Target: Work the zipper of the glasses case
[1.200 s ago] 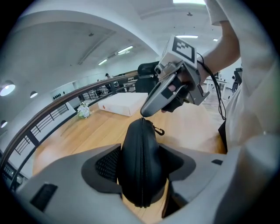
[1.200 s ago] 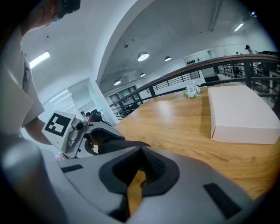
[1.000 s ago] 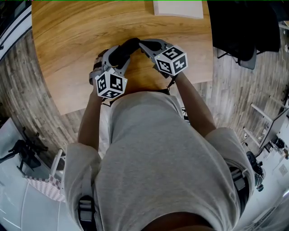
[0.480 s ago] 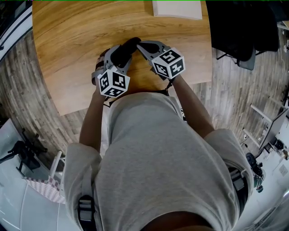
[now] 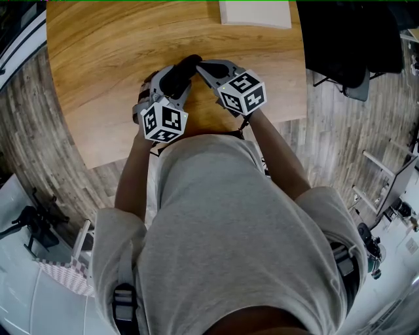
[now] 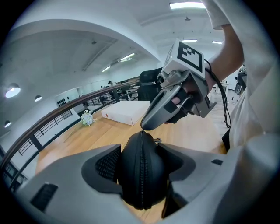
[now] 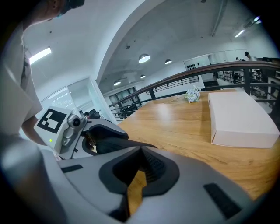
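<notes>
My left gripper (image 6: pixel 142 155) is shut on a black zippered glasses case (image 6: pixel 142 179), holding it by its sides with the zipper line facing the camera. In the head view the case (image 5: pixel 188 64) sticks out past the left gripper (image 5: pixel 172 80) over the wooden table. My right gripper (image 6: pixel 144 127) is shut, and its tips pinch at the top end of the zipper line, hiding the pull. A small metal ring (image 6: pixel 158 141) shows just beside them. In the right gripper view the shut jaws (image 7: pixel 141 149) point at the case (image 7: pixel 114 147).
A flat white box (image 7: pixel 240 118) lies on the round wooden table (image 5: pixel 98 59) beyond the case; the same box (image 5: pixel 255 12) sits at the top edge of the head view. The person's torso fills the lower half of that view. A railing runs behind the table.
The right gripper has edged slightly left toward the case's end. The left gripper and the case have barely moved.
</notes>
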The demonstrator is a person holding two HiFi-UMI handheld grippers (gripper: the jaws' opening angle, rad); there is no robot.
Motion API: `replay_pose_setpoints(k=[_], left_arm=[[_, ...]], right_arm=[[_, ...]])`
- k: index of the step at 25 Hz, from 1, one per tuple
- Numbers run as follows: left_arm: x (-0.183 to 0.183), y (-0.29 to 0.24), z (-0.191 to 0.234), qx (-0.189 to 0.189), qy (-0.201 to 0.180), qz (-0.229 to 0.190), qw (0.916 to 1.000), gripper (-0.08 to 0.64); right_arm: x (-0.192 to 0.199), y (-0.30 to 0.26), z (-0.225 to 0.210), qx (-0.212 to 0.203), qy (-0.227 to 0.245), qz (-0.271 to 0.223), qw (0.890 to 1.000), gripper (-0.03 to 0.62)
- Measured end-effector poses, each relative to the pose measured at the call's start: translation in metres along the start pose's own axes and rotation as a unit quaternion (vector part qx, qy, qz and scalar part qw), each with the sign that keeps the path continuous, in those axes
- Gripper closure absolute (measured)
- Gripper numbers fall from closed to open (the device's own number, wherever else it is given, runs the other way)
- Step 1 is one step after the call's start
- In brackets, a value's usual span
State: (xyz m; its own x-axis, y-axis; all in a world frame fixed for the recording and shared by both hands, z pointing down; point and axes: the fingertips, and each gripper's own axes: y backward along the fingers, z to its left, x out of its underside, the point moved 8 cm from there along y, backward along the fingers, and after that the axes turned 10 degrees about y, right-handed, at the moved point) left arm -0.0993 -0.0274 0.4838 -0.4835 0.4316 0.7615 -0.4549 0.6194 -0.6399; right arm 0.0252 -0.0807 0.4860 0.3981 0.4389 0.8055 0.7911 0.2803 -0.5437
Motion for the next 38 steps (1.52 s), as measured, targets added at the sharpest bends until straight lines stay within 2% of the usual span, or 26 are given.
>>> replay_pose_setpoints(k=[11, 19, 31, 38], left_arm=[[-0.003, -0.006, 0.001, -0.001, 0.005, 0.013, 0.9999, 0.284], [0.0, -0.007, 0.001, 0.001, 0.014, -0.018, 0.9997, 0.282], [0.02, -0.017, 0.001, 0.026, 0.024, -0.014, 0.9993, 0.282], [0.018, -0.014, 0.001, 0.031, 0.032, -0.041, 0.9982, 0.282]], right_arm=[[-0.007, 0.0, 0.011, -0.021, 0.014, -0.011, 1.0, 0.566], [-0.012, 0.004, 0.009, -0.025, 0.012, -0.021, 0.999, 0.566], [-0.013, 0.011, 0.006, -0.027, 0.02, -0.019, 0.999, 0.566], [-0.012, 0.015, 0.001, -0.025, 0.013, -0.019, 0.999, 0.566]])
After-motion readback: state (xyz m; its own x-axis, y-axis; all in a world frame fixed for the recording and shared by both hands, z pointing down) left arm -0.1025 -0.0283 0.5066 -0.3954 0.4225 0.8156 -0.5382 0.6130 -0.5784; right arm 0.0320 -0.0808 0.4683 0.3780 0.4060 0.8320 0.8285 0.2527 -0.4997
